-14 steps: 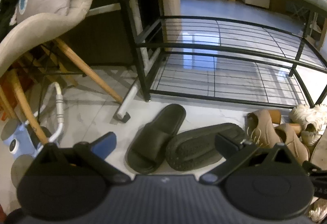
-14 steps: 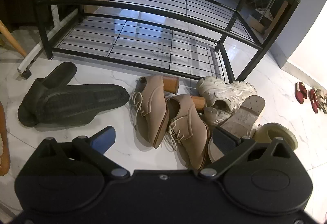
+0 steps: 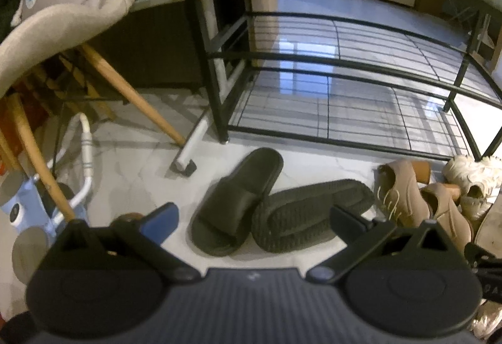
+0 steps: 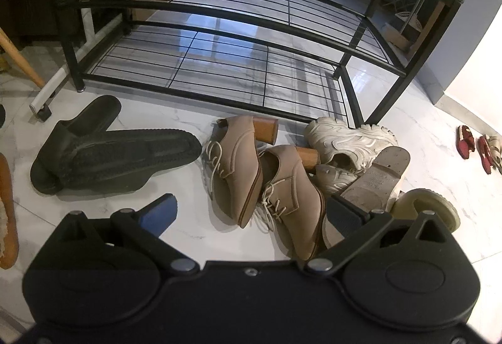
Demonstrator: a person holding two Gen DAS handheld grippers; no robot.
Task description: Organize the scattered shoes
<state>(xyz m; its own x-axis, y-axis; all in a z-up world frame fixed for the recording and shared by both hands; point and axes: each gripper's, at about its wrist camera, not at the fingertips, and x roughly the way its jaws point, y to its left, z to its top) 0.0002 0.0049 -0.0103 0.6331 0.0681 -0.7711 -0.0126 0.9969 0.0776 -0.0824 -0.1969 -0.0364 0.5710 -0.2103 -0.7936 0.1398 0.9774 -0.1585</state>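
Two black slides lie on the marble floor in front of a black wire shoe rack [image 3: 345,61] [image 4: 219,61]: one upright slide [image 3: 238,199] [image 4: 78,130], the other sole-up slide [image 3: 307,212] [image 4: 131,152] leaning on it. To their right sit two tan lace-up heeled shoes [image 4: 238,162] [image 3: 404,193], white chunky sneakers [image 4: 348,140] [image 3: 470,174] and a pale sole-up shoe [image 4: 376,177]. My left gripper [image 3: 254,224] hangs open over the slides, holding nothing. My right gripper [image 4: 251,212] hangs open over the tan shoes, also holding nothing.
A beige chair with wooden legs [image 3: 125,87] stands left of the rack, with a blue-and-white appliance [image 3: 18,206] under it. A white pole on a caster [image 3: 185,162] lies by the rack's left leg. Red sandals [image 4: 473,146] lie at the far right by the wall.
Both views have shifted only slightly; the shoes lie where they were and both grippers stay open.
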